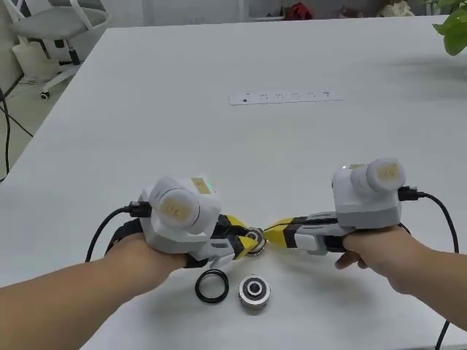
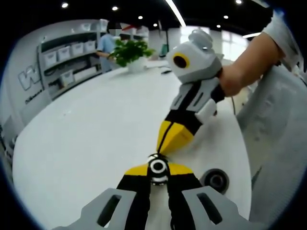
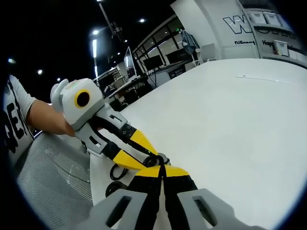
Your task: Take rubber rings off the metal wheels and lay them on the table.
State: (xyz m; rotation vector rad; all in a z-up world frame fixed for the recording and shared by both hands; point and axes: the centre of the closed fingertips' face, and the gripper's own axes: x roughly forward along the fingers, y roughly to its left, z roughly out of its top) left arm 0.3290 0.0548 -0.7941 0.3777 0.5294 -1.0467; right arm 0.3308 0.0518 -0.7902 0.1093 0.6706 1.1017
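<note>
A small metal wheel [image 1: 254, 239] with a dark band around its rim was held just above the white table [image 1: 182, 131], near its front edge, between the tips of two hand-held grippers. In the left gripper view it showed face-on, so its hub hole pointed back along that gripper's jaws. The left gripper [image 2: 158, 172] was clenched on this wheel, one yellow tip on each side. The right gripper [image 3: 162, 168] met it from the opposite side with its jaws pressed together and its tips at the wheel's rim; what they pinched was too small to tell.

Just in front of the grippers, a second metal wheel [image 1: 255, 289] lay flat on the table with its hub hole up. Beside it, to its left and apart from it, one loose black rubber ring [image 1: 212, 285] also lay flat. That made two wheels and one free ring.

Well beyond them lay one white power strip [image 1: 284, 96]. Green plant leaves [image 1: 454, 28] showed at the far right corner.
</note>
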